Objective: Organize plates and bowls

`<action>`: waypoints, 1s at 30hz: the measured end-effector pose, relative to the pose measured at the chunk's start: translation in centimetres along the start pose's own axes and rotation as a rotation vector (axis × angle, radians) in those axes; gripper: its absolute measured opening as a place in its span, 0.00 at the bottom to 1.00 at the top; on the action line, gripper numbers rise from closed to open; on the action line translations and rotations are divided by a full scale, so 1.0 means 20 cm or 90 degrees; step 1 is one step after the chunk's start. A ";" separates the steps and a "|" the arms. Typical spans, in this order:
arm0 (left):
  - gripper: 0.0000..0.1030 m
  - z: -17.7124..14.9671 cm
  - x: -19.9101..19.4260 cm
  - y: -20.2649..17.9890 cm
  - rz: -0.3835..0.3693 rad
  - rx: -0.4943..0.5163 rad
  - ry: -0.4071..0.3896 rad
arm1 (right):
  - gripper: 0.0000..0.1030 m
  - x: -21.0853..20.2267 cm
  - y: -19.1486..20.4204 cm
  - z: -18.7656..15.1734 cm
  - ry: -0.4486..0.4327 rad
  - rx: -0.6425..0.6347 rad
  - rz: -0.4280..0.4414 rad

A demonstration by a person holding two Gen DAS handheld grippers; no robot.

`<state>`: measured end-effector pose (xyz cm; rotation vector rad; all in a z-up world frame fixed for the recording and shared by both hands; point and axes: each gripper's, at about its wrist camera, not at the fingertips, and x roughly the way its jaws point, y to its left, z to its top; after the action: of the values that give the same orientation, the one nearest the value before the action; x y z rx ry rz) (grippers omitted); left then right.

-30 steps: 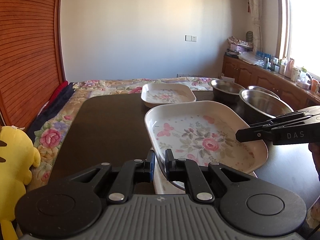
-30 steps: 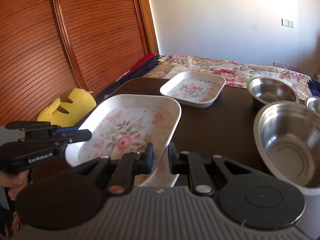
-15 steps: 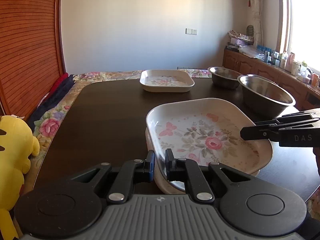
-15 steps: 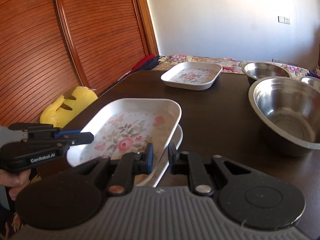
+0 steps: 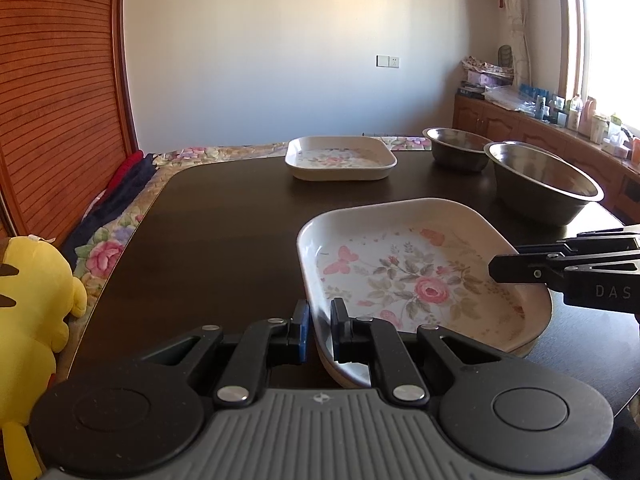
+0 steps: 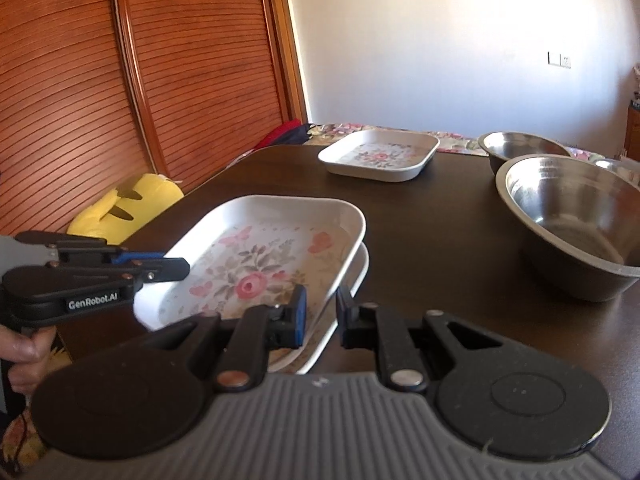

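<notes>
- Three floral plates are sitting on the table: two stacked [image 6: 256, 268] [image 6: 352, 280] at the fingers, one [image 6: 380, 154] far ahead
- Three steel bowls are standing ahead-right [image 6: 568, 220] [image 6: 520, 146] [image 6: 618, 166]
- One yellow plush [image 5: 28, 312] is lying left

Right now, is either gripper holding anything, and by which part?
Both hold the top floral plate: left gripper on its near-left rim, right gripper on the opposite rim, jaws straddling it.
</notes>
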<state>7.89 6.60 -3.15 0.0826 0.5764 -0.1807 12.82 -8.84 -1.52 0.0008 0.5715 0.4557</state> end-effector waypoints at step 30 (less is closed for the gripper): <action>0.30 0.01 -0.03 0.02 0.000 -0.024 -0.030 | 0.23 -0.03 0.01 -0.09 -0.058 0.044 -0.028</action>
<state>7.56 7.06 -2.71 0.0417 0.5325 -0.1719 11.32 -9.15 -2.78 0.0749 0.4970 0.3904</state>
